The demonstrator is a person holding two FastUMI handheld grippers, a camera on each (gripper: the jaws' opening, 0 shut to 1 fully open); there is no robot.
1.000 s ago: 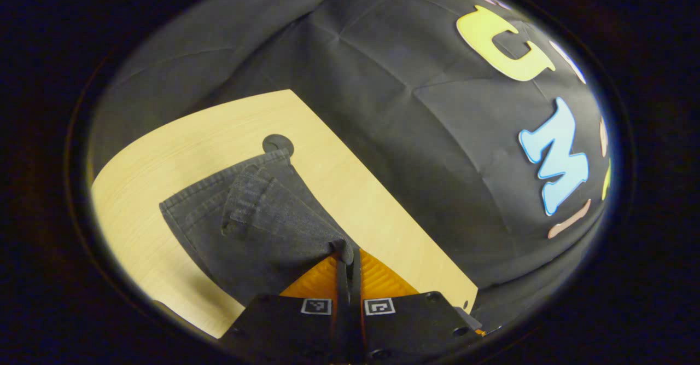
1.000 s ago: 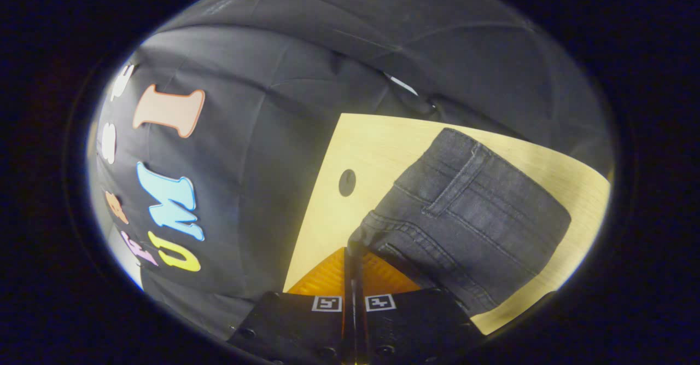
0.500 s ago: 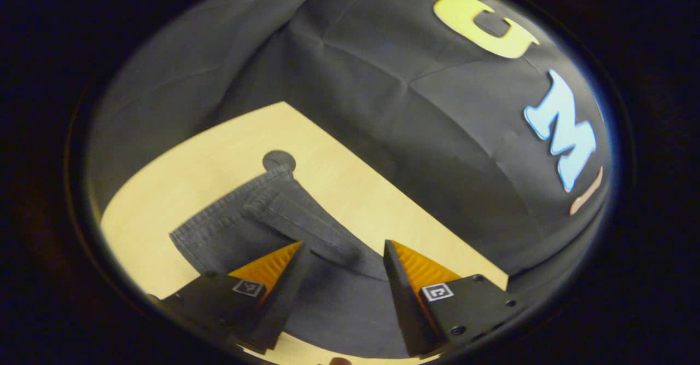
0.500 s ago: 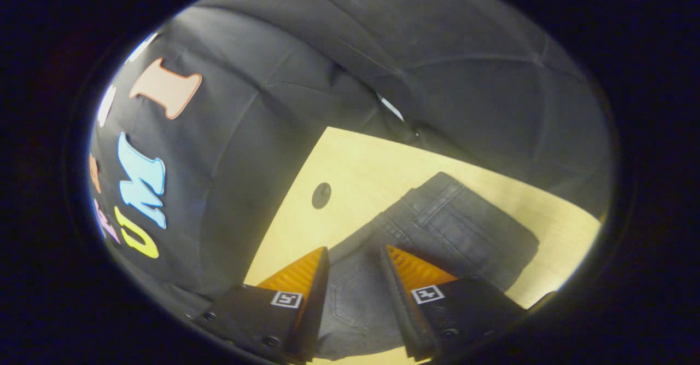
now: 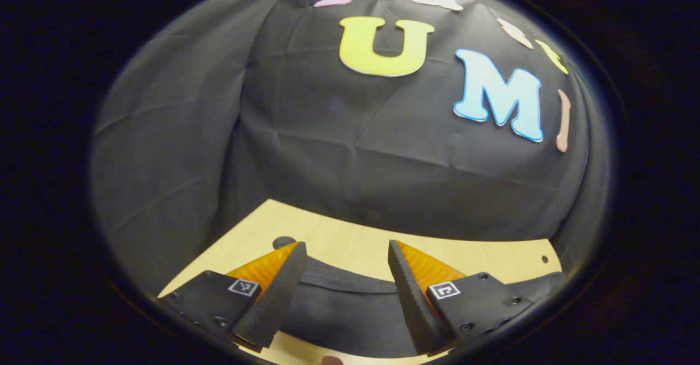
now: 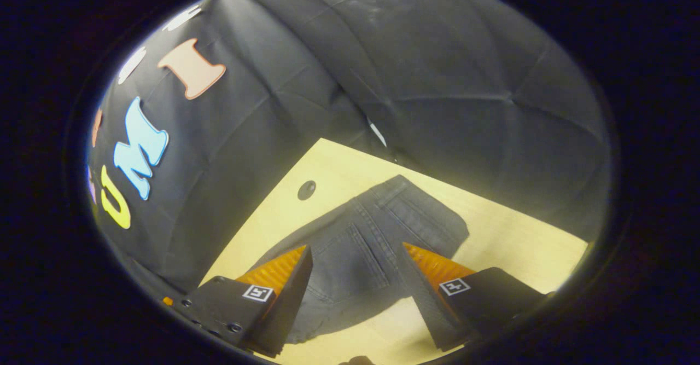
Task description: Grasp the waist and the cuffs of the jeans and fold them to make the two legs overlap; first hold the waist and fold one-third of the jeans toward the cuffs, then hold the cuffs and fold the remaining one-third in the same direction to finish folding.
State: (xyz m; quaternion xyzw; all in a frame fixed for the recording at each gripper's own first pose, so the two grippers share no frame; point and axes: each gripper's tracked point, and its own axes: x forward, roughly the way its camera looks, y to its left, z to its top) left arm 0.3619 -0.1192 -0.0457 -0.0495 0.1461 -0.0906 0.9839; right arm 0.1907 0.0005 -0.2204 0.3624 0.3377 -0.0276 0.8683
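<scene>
The dark grey jeans [image 6: 372,244] lie folded into a compact bundle on the light wooden table [image 6: 508,244], seams and a pocket edge showing on top. In the right gripper view, my right gripper [image 6: 355,261] hangs open above the bundle's near part, nothing between its fingers. In the left gripper view, the jeans [image 5: 344,310] show as a dark band low down, with a stitched hem along the far side. My left gripper [image 5: 345,255] is open over them and holds nothing.
A round dark grommet hole [image 6: 307,190] sits in the table [image 5: 481,255] beside the jeans, and the same hole [image 5: 283,242] peeks past my left finger. The black booth cloth rises right behind the table's far edges.
A second ago both grippers were shut on the jeans' edge. Both have since opened, let the cloth drop onto the bundle, and pulled back and up from it.
</scene>
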